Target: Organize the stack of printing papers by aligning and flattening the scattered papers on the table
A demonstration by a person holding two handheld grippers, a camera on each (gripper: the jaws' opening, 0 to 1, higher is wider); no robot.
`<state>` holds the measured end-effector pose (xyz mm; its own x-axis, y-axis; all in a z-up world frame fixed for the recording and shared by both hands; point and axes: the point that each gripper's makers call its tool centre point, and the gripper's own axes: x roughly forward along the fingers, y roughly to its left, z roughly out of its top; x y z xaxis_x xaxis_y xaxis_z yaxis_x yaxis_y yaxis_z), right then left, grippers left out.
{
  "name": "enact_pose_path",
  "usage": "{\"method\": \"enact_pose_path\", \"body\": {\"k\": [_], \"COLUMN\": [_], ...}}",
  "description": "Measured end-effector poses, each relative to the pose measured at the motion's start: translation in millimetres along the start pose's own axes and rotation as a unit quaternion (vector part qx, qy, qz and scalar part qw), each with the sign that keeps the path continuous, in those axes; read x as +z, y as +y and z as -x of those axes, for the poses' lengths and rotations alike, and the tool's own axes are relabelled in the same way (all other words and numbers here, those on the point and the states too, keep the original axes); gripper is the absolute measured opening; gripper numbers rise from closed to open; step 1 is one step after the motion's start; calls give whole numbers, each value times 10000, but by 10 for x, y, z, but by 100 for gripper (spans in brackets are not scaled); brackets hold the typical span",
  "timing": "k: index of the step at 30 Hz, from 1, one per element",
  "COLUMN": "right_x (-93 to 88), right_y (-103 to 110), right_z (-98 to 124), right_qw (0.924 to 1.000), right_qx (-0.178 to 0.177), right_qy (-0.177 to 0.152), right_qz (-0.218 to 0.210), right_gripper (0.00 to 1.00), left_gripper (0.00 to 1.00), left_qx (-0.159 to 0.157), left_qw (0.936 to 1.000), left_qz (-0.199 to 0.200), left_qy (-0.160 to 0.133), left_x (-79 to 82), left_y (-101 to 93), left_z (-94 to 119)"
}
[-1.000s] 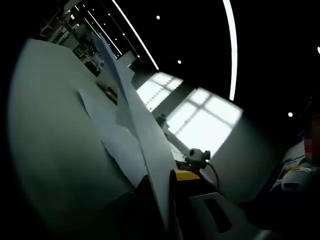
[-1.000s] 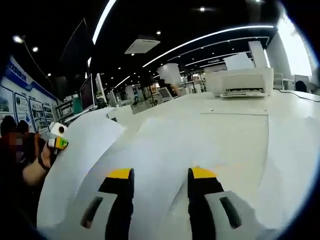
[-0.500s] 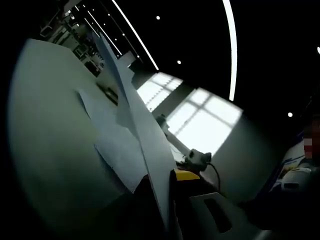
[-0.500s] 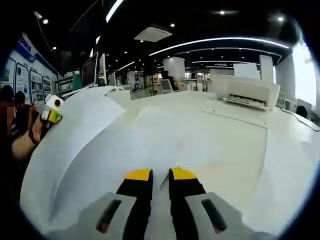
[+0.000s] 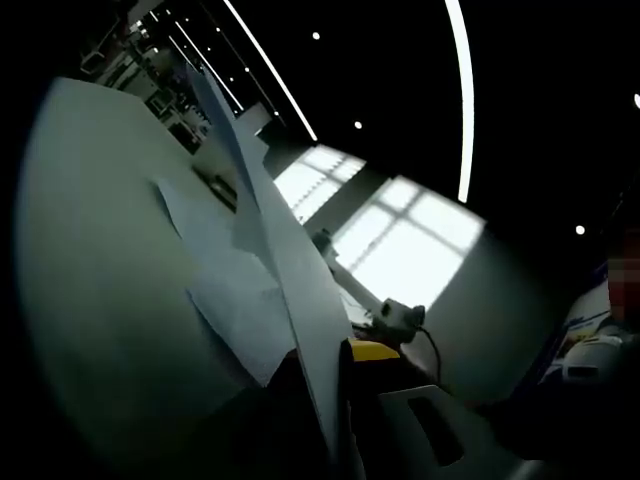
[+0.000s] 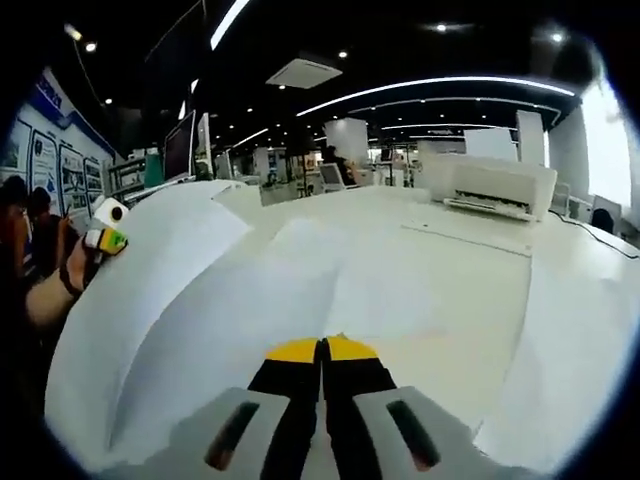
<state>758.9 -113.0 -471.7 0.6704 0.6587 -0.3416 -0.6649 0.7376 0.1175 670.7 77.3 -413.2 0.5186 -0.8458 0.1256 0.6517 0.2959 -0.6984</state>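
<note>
White table [image 6: 470, 260] spreads ahead of the right claw [image 6: 322, 349], whose jaws are clenched on a curled sheet [image 6: 250, 300]; a printer [image 6: 495, 183] sits far ahead. The left claw [image 5: 335, 352] grips a sheet's [image 5: 290, 290] edge, with papers [image 5: 220, 270] lying beyond.

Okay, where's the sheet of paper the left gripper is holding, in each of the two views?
Left gripper view: held sheet rises edge-on from bottom centre toward upper left.
Right gripper view: same held sheet curls up at left, beside the left gripper.
Shared landmark: the white table.
</note>
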Motion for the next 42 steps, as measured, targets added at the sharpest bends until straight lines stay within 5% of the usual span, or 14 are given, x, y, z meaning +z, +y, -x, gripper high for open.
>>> {"method": "enact_pose_path", "body": {"k": [11,34,42], "right_x": [329,868,1293], "right_y": [-17,-84,-77], "right_z": [285,756,1049], "right_qw": [9919,9841,9766], "right_qx": [302,24,-7], "right_qy": [-843,-1618,-2076], "right_qz": [-897,-726,-563], "right_gripper": [0,0,0], "left_gripper": [6,8,7], "left_qx": [1,39,42], "left_qw": [10000,10000,10000], "left_qz": [10,20,-3], "left_qy": [-17,7,24], "left_x": [-3,-12,-18], "left_y": [-11,-19,-14], "left_z": [-4,-13,-12]}}
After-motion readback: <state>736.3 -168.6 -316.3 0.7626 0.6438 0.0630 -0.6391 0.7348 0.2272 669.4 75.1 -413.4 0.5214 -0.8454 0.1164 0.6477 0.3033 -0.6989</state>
